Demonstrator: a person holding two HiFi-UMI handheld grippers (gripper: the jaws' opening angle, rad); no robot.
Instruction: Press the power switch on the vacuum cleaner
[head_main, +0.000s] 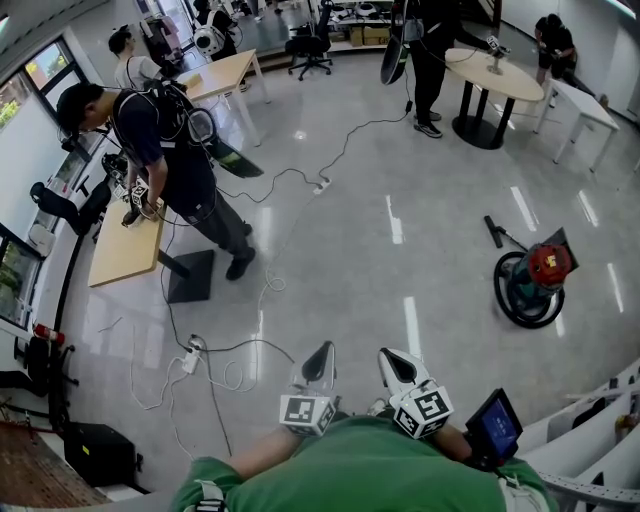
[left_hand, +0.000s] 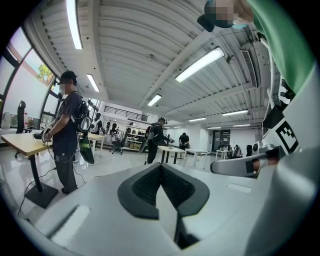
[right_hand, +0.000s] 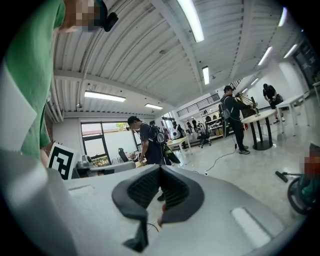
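At the near left a black case (head_main: 95, 452) sits on the floor (head_main: 400, 270). Beyond it a person in dark clothes (head_main: 165, 160) bends over a wooden table (head_main: 125, 250). White cables (head_main: 235, 375) loop from a power strip (head_main: 190, 357) across the floor, ending just left of my tools.

My left gripper (head_main: 322, 358) is held close to my body. Its jaws are pressed together at the tips with nothing between them. My right gripper (head_main: 392, 362) is just beside it, drawn together in the same way and also empty. A small screen (head_main: 494, 425) sits just right of it.

At the far side an office chair (head_main: 312, 45) stands near the middle. Right of it a second person (head_main: 430, 60) stands at a round table (head_main: 495, 75).

The vacuum cleaner (head_main: 535, 280), with a red top on a dark round body, stands on the floor to the right, well apart from both grippers. Its floor nozzle (head_main: 493, 230) lies just beyond it on the left. Only open grey floor lies between my right gripper and the machine. The right gripper view catches its body at the right edge (right_hand: 302, 192).
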